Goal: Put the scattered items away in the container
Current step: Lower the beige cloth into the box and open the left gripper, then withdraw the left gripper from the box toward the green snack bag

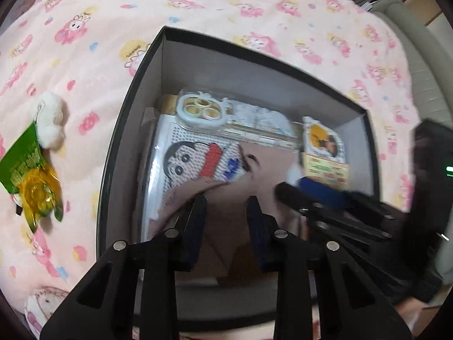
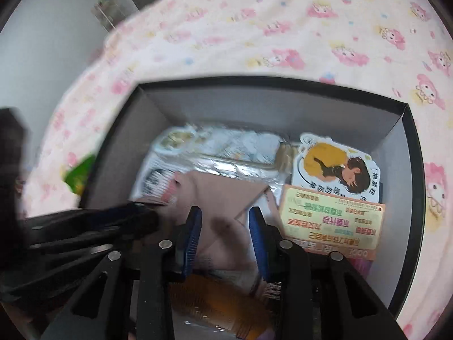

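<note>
A black box with grey inner walls sits on a pink cartoon blanket; it also shows in the right wrist view. Inside lie a clear phone case, a cartoon-boy bead board, a pink cloth, a girl sticker and a yellow card. My left gripper is open and empty over the cloth. My right gripper is open and empty over the same cloth, above an orange comb. A green snack packet and a white plush lie on the blanket left of the box.
The blanket covers the surface all around the box. A pale sofa arm stands at the far right. A grey wall and a shelf show beyond the blanket's left edge. Another pink plush lies at the bottom left.
</note>
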`<state>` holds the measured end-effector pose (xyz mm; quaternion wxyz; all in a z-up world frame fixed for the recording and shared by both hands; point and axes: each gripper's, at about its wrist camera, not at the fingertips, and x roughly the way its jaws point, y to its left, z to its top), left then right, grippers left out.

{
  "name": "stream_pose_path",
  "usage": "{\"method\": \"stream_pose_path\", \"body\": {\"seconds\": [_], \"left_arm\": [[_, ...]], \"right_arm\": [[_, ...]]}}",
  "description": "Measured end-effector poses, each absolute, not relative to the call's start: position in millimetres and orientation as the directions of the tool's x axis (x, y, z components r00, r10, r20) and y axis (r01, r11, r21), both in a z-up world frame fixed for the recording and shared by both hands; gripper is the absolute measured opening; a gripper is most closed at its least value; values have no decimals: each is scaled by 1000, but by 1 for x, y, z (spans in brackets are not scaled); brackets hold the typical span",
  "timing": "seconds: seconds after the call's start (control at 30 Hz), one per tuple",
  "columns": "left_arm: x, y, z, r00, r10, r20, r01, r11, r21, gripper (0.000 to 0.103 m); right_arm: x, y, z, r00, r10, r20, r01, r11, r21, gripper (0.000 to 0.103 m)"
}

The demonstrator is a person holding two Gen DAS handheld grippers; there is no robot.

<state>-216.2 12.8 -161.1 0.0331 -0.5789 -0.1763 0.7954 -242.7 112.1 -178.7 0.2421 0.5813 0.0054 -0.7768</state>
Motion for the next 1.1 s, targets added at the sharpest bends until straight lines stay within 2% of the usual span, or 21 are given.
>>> {"method": "stream_pose_path", "body": {"seconds": [0.13, 0.37, 0.6, 0.83, 1.1], "left_arm": [[-192, 31, -122, -416, 291, -862, 30, -942, -333, 40], [-133, 51, -63, -501, 370, -782, -104, -923, -370, 40], [-82, 67, -49, -487, 385, -784, -172, -922, -346, 40], [-48, 67, -53, -478, 372, -796, -166, -928, -334, 39], [-20, 33, -43, -516, 328, -791, -103, -941, -323, 39]], "right_arm": [[-218, 134, -155, -260, -425, -867, 348, -879, 326, 31], [-144, 172, -81, -447, -427, -786, 328, -896, 300, 31], [-77, 189, -56, -508, -380, -773, 312, -918, 246, 31], [-43, 192, -64, -497, -387, -777, 313, -915, 256, 31], [-22, 157, -55, -490, -423, -762, 404, -885, 232, 31]]}}
